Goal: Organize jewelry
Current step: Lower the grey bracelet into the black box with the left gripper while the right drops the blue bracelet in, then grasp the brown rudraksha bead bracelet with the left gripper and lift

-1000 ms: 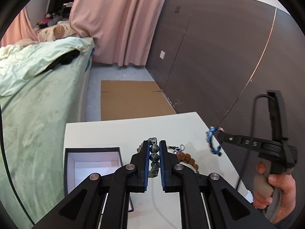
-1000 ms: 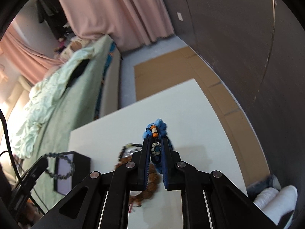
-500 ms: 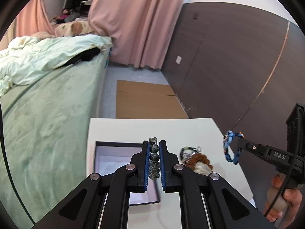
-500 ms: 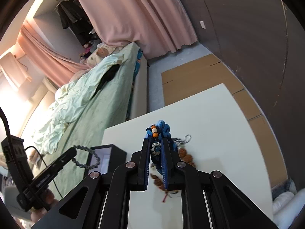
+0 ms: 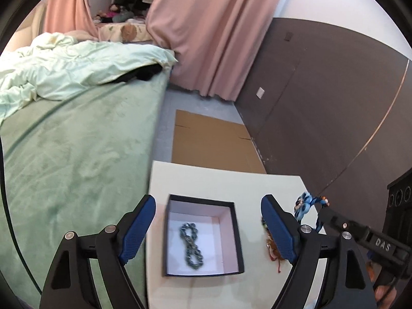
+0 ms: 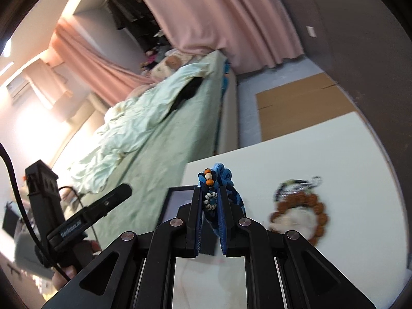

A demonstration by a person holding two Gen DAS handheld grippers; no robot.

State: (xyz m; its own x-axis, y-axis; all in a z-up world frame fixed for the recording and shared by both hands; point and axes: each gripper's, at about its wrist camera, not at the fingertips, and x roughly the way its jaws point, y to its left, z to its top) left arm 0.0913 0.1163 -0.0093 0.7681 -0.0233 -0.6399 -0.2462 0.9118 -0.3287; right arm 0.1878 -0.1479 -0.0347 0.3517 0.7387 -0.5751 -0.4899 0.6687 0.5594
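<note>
A dark bead bracelet [image 5: 191, 244] lies in a figure-eight on the floor of the black box [image 5: 238, 228] with its pale lining. My left gripper [image 5: 208, 207] hangs above that box, its jaws opening wide with nothing between them. My right gripper [image 6: 210, 193] is shut on a blue woven bracelet [image 6: 220, 173] with orange beads; the same bracelet [image 5: 305, 204] shows at the right of the left wrist view. A brown bead bracelet [image 6: 318, 209] and a dark chain piece [image 6: 296, 188] lie in a heap on the white table [image 6: 334, 141].
The table [image 5: 219, 182] stands beside a green bed [image 5: 77, 141]. Flat cardboard [image 5: 211, 141] lies on the floor beyond it, with a dark panelled wall [image 5: 322, 103] at right and pink curtains [image 5: 211, 38] behind. A hand [image 6: 63, 279] holds the left gripper's handle.
My left gripper opened and the dark bead bracelet dropped out of it into the box. Both grippers moved leftward across the table, the right one still carrying the blue bracelet.
</note>
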